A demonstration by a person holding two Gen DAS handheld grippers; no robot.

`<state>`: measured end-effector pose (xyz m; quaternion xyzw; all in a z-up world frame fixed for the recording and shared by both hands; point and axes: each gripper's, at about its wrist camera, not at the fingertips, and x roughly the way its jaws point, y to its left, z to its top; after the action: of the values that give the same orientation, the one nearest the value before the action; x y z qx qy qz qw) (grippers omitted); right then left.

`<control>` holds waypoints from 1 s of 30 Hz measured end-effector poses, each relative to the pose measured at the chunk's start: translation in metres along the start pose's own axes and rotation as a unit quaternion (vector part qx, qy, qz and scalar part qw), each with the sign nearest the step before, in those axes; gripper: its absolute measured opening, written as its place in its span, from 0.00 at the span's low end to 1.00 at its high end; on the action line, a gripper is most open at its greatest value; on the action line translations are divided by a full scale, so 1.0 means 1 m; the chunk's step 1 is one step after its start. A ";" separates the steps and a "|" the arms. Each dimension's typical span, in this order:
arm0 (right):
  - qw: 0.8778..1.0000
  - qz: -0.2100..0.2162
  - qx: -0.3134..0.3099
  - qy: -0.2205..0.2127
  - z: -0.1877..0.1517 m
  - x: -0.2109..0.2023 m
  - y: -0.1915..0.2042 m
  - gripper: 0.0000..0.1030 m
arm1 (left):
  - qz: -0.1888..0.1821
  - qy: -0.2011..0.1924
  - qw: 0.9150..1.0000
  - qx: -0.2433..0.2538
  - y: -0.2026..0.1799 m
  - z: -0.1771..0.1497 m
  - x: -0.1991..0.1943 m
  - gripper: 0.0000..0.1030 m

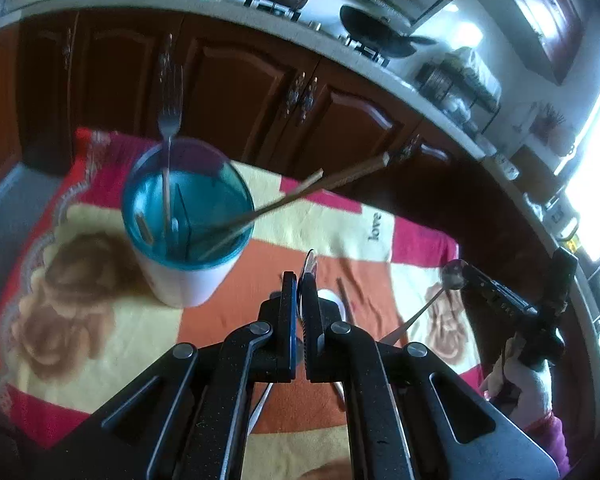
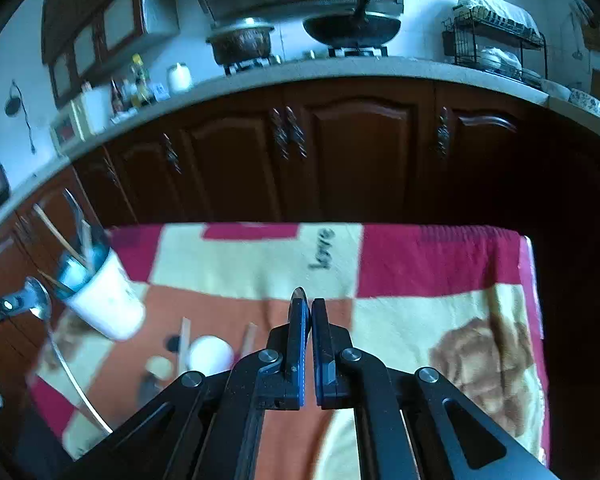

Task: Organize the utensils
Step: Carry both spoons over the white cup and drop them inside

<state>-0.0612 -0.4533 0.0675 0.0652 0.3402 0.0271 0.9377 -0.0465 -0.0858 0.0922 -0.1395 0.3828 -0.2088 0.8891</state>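
Both claws pinch spoons edge-on
Left claw [image 1: 303,276] and right claw [image 2: 308,304] hide their spoons' [image 1: 309,261] handles; holder cup [image 1: 188,216] blurred, centre-left.

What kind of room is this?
Most likely a home kitchen: a pot and a wok sit on a stove, with dark wooden cabinets under the counter and a dish rack nearby.

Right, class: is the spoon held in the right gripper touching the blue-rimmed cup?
Apart. The left wrist view shows the right gripper holding its spoon well to the right of the cup, with blanket showing between them.
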 end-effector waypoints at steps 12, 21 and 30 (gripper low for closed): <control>0.993 0.086 -0.047 -0.069 0.056 -0.052 0.103 0.02 | 0.027 -0.080 0.996 0.017 0.012 0.056 -0.069 0.01; 0.985 0.092 -0.105 -0.099 0.086 -0.042 0.197 0.02 | 0.090 -0.138 0.986 0.031 0.038 0.095 -0.082 0.01; 0.978 -0.001 -0.173 -0.117 0.097 0.007 0.260 0.02 | 0.141 -0.158 0.977 0.034 0.069 0.113 -0.059 0.01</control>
<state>0.0046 -0.2052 0.1732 -0.0961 0.2182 0.0770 0.9681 0.0190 0.0129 0.1759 -0.0854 0.2456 -0.0697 0.9631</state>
